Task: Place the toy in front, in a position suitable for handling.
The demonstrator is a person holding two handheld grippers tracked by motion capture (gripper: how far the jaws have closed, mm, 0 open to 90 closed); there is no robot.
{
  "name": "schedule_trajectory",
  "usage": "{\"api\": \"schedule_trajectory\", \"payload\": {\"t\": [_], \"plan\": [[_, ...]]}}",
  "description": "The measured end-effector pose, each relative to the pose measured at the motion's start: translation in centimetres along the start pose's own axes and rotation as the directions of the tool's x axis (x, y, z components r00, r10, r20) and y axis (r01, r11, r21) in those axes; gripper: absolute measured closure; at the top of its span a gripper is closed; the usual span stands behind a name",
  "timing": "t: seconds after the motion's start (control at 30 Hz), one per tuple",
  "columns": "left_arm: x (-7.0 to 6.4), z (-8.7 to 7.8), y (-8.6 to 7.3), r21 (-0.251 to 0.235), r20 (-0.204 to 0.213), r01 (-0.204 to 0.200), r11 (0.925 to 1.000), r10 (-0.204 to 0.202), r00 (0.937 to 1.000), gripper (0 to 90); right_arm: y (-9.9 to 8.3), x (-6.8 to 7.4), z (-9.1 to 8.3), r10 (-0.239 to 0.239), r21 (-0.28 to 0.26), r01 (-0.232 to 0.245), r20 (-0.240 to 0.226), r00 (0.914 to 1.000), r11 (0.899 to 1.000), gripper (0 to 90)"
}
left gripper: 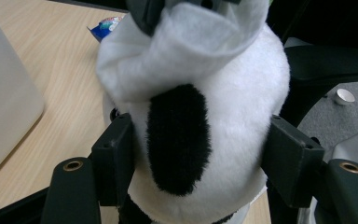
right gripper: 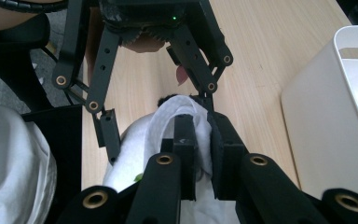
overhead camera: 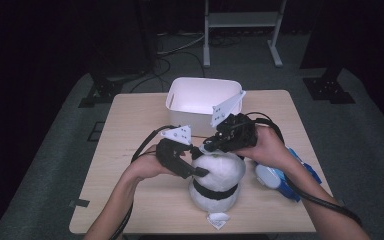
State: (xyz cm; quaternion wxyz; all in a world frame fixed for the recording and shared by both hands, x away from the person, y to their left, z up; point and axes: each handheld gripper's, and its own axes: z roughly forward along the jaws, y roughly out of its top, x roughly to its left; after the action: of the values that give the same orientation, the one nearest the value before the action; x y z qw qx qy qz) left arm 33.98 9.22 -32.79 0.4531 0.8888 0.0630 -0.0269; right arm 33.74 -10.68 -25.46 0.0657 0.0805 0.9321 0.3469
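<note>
The plush panda [overhead camera: 215,182] stood upright near the table's [overhead camera: 130,130] front edge, its long axis vertical, bare wood open to its left. The left gripper [overhead camera: 200,172] clamped its head from the side. The right gripper [overhead camera: 209,146] pinched the white cloth [right gripper: 168,116] on top. The white bin [overhead camera: 202,100] stood behind.

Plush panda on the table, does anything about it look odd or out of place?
Yes. A white cloth is bunched over the plush panda at its top, pinched by the right gripper. The left gripper squeezes its body from both sides.
</note>
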Motion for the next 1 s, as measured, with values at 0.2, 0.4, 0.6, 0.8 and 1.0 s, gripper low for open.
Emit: {"api": "schedule_trajectory", "payload": {"t": [0.2, 0.4, 0.6, 0.8, 1.0], "plan": [[0.0, 0.2, -0.1, -0.011, 0.002, 0.0, 0.9999, 0.0, 1.0, 29.1, -0.4, 0.0, 0.0, 0.001, 0.014, 0.0, -0.004, 1.0, 1.0, 82.0], [0.0, 0.4, -0.1, -0.042, 0.018, 0.018, 0.9989, -0.017, 0.9997, 22.7, -1.8, 0.0, -0.7, 0.035, -0.001, -0.035, -0.006, 0.9994, 0.999, 82.0], [0.3, 0.3, -0.4, -0.049, 0.021, 0.037, 0.9981, -0.036, 0.9991, 21.2, -3.2, -0.1, -1.6, 0.061, -0.024, -0.061, 0.0, 0.9981, 0.998, 82.1], [0.7, 1.7, -1.0, -0.067, 0.071, 0.072, 0.9952, -0.067, 0.9952, 16.4, -4.0, -0.1, -2.1, 0.08, -0.03, -0.08, -0.003, 0.9968, 0.996, 82.0], [0.7, 2.2, -1.1, -0.101, 0.111, 0.059, 0.9932, -0.047, 0.9927, 30.7, -3.9, 0.2, -2.7, 0.066, -0.022, -0.065, 0.025, 0.9975, 0.998, 82.0]]}}
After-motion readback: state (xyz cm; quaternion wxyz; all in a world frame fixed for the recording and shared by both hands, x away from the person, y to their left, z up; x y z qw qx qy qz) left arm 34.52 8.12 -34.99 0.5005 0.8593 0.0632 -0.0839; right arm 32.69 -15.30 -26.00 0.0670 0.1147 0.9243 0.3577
